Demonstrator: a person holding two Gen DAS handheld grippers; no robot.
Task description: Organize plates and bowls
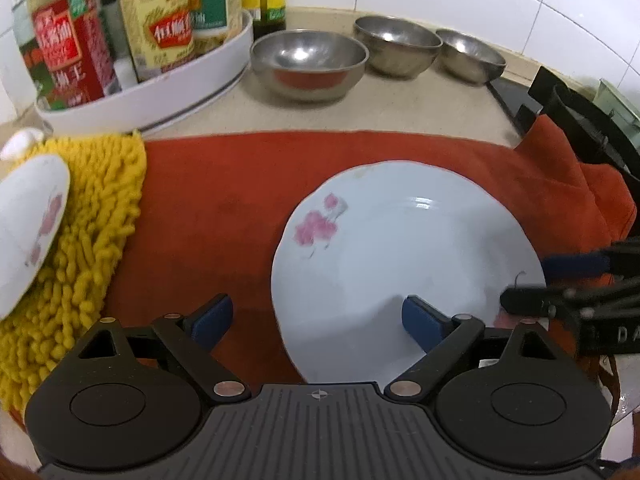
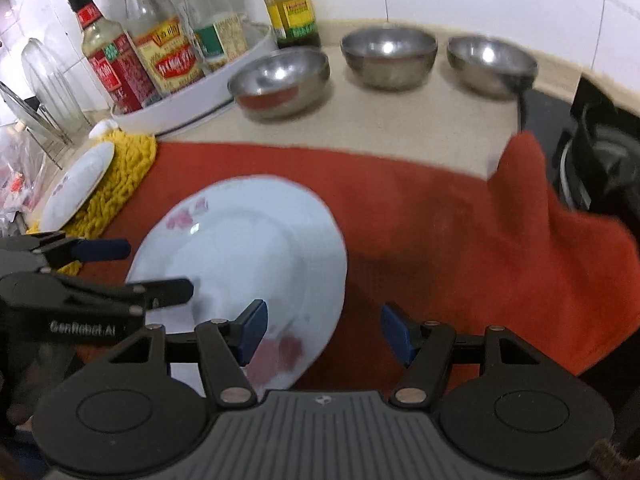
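A white plate with pink flowers (image 1: 400, 248) (image 2: 240, 248) lies on the red cloth (image 1: 208, 208) (image 2: 440, 220). My left gripper (image 1: 316, 320) (image 2: 160, 268) hangs open and wide above the plate's near left rim, one finger over the cloth and one over the plate. From the other side, my right gripper (image 2: 324, 330) (image 1: 526, 283) is open with the plate's near right rim in its gap; the pads do not press on it. A second flowered plate (image 1: 28, 232) (image 2: 76, 188) rests on a yellow mat (image 1: 92, 240) (image 2: 124, 168). Three steel bowls (image 1: 308, 60) (image 1: 396, 44) (image 1: 470, 56) stand in a row behind.
A white round tray (image 1: 192, 80) (image 2: 208, 92) of sauce bottles stands at the back left, close to the nearest bowl. A black stove (image 1: 580, 120) (image 2: 600, 160) borders the cloth on the right. White tiled wall closes the back. A dish rack (image 2: 36, 92) is far left.
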